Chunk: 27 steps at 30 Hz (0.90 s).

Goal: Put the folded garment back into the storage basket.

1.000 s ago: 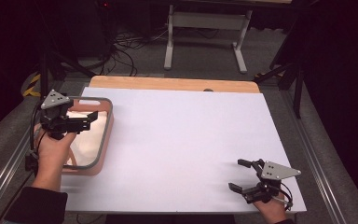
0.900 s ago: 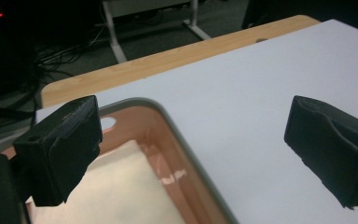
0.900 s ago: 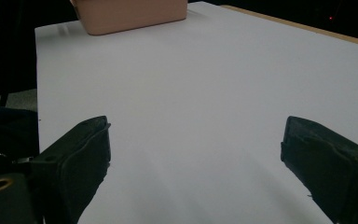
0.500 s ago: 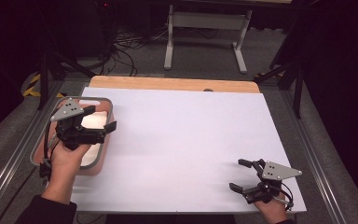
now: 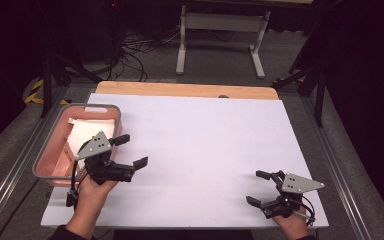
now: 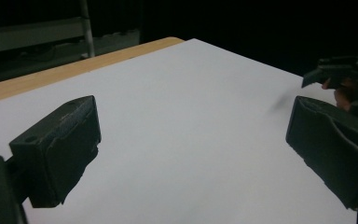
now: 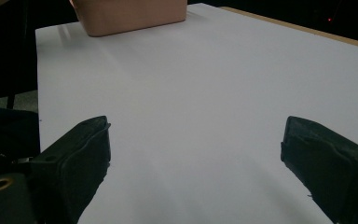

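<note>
Bin (image 5: 55, 150) contents partly behind left gripper (image 5: 130, 150)

Pink tub (image 5: 50, 155): smooth plastic. Tabletop sheet (image 5: 205, 150): matt white. Far edge strip (image 5: 180, 90): wood. Gripper (image 5: 130, 150) pads: rough black.

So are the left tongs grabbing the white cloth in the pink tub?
Apart. The left gripper view shows the left tongs wide open with only bare white table between them; the cloth lies in the tub.
</note>
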Each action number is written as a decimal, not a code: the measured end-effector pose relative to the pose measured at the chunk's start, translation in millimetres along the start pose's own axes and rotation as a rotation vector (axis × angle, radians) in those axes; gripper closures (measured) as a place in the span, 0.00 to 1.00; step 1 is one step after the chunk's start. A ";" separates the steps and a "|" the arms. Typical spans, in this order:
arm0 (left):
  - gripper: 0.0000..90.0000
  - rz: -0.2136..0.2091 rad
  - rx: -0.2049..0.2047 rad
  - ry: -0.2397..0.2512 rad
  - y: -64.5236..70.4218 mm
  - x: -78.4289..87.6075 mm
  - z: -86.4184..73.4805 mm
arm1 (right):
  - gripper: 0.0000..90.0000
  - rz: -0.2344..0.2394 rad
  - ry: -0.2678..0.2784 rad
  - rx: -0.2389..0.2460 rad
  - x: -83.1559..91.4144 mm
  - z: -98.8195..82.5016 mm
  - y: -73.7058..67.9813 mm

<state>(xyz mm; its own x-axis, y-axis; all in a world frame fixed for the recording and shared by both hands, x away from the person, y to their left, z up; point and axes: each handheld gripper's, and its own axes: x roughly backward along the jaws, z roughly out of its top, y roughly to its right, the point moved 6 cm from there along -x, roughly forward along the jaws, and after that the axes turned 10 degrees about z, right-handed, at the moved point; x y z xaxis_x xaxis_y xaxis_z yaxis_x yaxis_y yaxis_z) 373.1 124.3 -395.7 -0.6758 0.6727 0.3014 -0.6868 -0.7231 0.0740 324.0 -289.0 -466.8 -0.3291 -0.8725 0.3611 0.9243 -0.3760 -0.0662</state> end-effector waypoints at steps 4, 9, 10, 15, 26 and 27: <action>0.04 -0.048 -0.017 0.014 15.4 -7.1 -14.8 | 0.10 0.000 0.001 -0.001 0.4 -0.1 0.1; 0.04 -0.098 -0.025 -0.006 25.6 -17.1 -32.6 | 0.10 0.001 0.001 -0.002 0.5 -0.5 0.3; 0.04 -0.107 -0.026 -0.012 28.5 -21.1 -40.4 | 0.10 0.001 0.002 -0.002 0.6 -0.6 0.4; 0.04 -0.115 -0.018 -0.022 34.0 -28.1 -53.1 | 0.10 0.002 0.003 -0.001 1.0 -0.9 0.7; 0.03 -0.125 -0.013 -0.087 46.1 -47.8 -85.6 | 0.09 0.007 0.017 -0.007 4.2 -3.8 2.9; 0.03 -0.126 -0.015 -0.089 46.4 -48.5 -86.2 | 0.09 0.006 0.016 -0.006 4.2 -4.2 3.3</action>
<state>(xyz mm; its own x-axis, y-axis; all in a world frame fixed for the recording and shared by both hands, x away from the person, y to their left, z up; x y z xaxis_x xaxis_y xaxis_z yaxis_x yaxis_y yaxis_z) 350.9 71.7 -488.8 -0.5584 0.7406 0.3737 -0.7686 -0.6314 0.1029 324.9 -295.2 -469.4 -0.3266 -0.8796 0.3459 0.9251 -0.3725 -0.0737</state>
